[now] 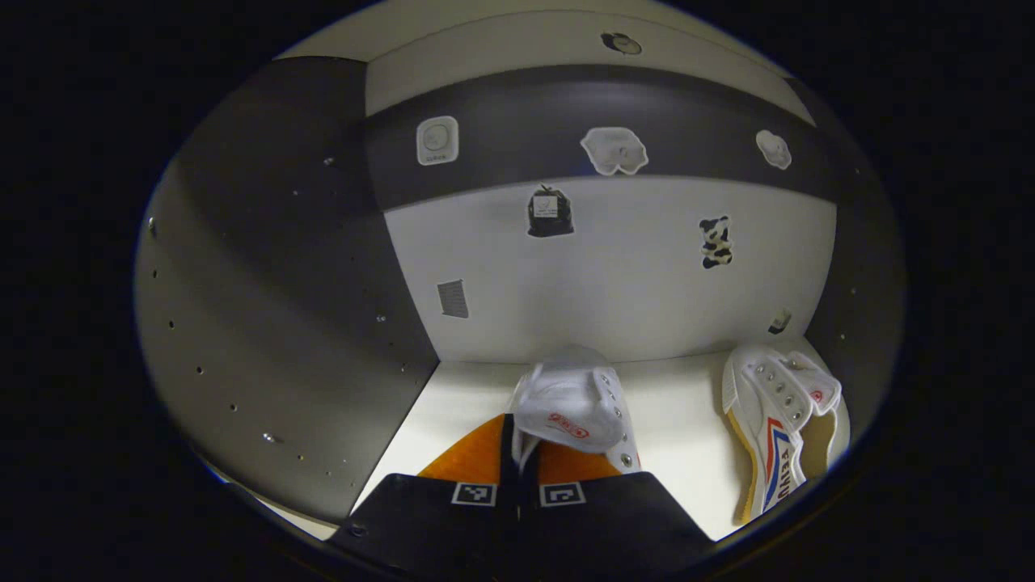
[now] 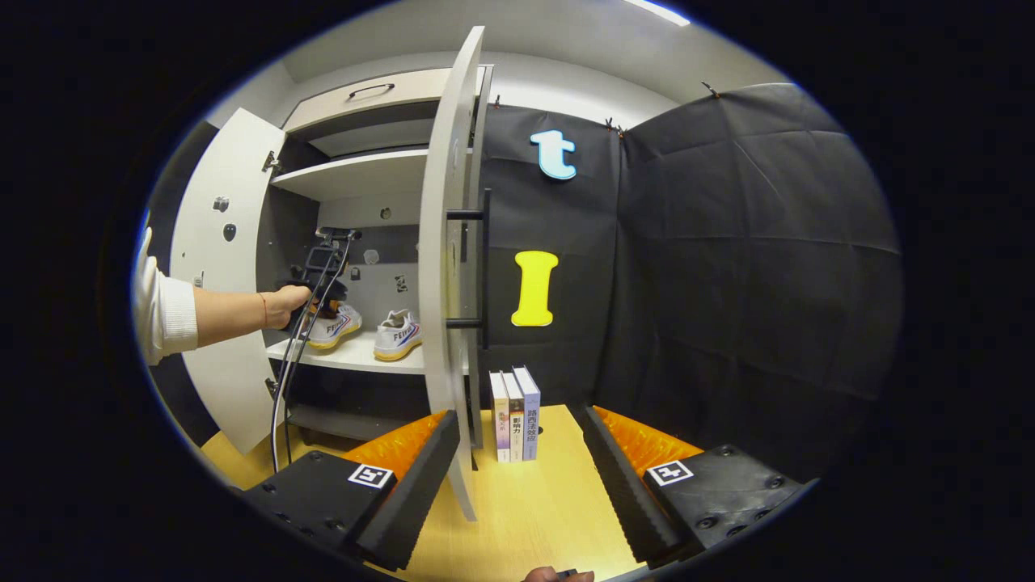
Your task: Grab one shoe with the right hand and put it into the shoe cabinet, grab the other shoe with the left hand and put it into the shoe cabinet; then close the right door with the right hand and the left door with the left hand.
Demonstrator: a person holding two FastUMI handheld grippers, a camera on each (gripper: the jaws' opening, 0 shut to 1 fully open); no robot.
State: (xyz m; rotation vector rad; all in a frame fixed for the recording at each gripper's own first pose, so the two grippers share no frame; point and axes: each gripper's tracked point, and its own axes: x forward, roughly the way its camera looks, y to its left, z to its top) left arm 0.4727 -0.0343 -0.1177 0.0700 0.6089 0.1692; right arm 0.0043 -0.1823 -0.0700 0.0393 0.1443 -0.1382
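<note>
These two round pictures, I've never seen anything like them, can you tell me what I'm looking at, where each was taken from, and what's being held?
A person holds a two-finger gripper in each hand, and a fisheye camera rides on each, which is why the pictures are round.

The left gripper view looks into a shoe cabinet. The left gripper is shut on a white shoe, holding it over the shelf. A second shoe already lies on that shelf to the right.

The right gripper view looks from outside. The right gripper is open and empty, with the edge of the open right door between its fingers. Farther off, the person's hand holds the left gripper inside the cabinet, beside both shoes. The left door is open too. A few books stand on the wooden floor.
</note>
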